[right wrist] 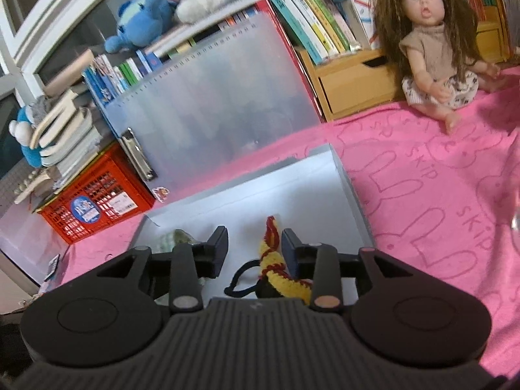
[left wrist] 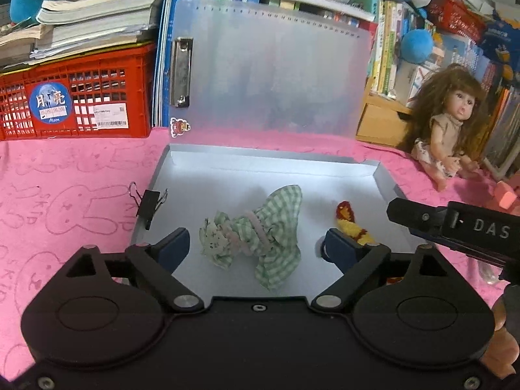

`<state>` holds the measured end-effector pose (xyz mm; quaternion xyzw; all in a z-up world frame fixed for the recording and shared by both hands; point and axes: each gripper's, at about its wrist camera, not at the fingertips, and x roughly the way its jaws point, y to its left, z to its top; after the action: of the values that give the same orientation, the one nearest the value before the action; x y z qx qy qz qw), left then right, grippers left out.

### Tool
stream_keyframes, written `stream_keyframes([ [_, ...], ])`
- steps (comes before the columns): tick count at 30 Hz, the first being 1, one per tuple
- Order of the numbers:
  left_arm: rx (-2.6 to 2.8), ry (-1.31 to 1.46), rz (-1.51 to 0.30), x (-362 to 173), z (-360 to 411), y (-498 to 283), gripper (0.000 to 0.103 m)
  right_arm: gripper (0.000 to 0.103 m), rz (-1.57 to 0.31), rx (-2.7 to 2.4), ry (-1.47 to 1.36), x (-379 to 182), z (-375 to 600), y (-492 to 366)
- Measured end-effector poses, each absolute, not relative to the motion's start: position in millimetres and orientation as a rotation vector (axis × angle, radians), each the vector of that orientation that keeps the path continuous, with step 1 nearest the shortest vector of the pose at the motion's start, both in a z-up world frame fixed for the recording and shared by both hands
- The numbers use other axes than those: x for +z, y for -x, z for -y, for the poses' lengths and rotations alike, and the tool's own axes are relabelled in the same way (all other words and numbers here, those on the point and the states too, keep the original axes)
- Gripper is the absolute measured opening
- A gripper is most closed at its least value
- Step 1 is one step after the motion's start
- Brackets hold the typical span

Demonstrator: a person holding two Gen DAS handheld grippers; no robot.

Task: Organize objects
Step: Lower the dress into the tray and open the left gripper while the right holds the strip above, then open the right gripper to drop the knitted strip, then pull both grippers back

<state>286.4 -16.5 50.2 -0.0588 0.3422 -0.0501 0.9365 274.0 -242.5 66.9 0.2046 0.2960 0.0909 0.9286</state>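
From the left wrist, the left gripper (left wrist: pixel 256 242) hangs spread wide and empty over the grey box (left wrist: pixel 386 178), the green checked doll dress (left wrist: pixel 256 230) lying between its fingers, likely just dropped in. From the right wrist, the right gripper (right wrist: pixel 255 247) also gapes, released, the striped knitted scarf (right wrist: pixel 273 247) at twelve o'clock inside the box; the doll (right wrist: pixel 432 45) sits at two o'clock, probably awaiting tidying.

The cloth (left wrist: pixel 65 195) over the tabletop is bright pink, embossed with rabbit outlines and the word SKIP. On it lies a silver-grey file box (left wrist: pixel 385 178), its lid frosted and translucent. Inside are a doll dress (left wrist: pixel 260 230) in green-and-white gingham with pink trim and a knitted scarf (right wrist: pixel 271 256) striped yellow and dark red. A black binder clip (left wrist: pixel 148 203) sits on the box's left edge. The crate (left wrist: pixel 78 97) is red; the doll (right wrist: pixel 429 32) has brown hair and a beige top.
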Motion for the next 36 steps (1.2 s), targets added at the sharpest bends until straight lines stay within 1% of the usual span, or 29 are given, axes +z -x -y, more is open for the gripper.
stream_keyframes([
  [5, -0.142, 0.165, -0.688, 62, 8, -264, 0.095, 0.060, -0.579, 0.211, -0.389, 80, 243, -255],
  [8, -0.157, 0.167, -0.679, 67, 3, -250, 0.095, 0.062, -0.560, 0.219, -0.361, 86, 241, -241],
  [19, -0.190, 0.117, -0.607, 82, -7, -191, 0.096, 0.062, -0.490, 0.236, -0.220, 100, 230, -187],
  [27, -0.185, 0.029, -0.541, 72, -6, -149, 0.096, 0.062, -0.458, 0.262, -0.128, 98, 220, -150],
  [28, -0.187, 0.022, -0.531, 70, -6, -143, 0.095, 0.062, -0.461, 0.265, -0.120, 96, 219, -147],
  [30, -0.193, 0.004, -0.513, 67, -6, -133, 0.089, 0.062, -0.470, 0.269, -0.107, 90, 217, -140],
  [32, -0.193, -0.017, -0.513, 63, -5, -125, 0.079, 0.062, -0.479, 0.270, -0.093, 83, 215, -133],
  [36, -0.204, -0.026, -0.517, 56, -5, -112, 0.073, 0.062, -0.494, 0.272, -0.077, 71, 213, -122],
])
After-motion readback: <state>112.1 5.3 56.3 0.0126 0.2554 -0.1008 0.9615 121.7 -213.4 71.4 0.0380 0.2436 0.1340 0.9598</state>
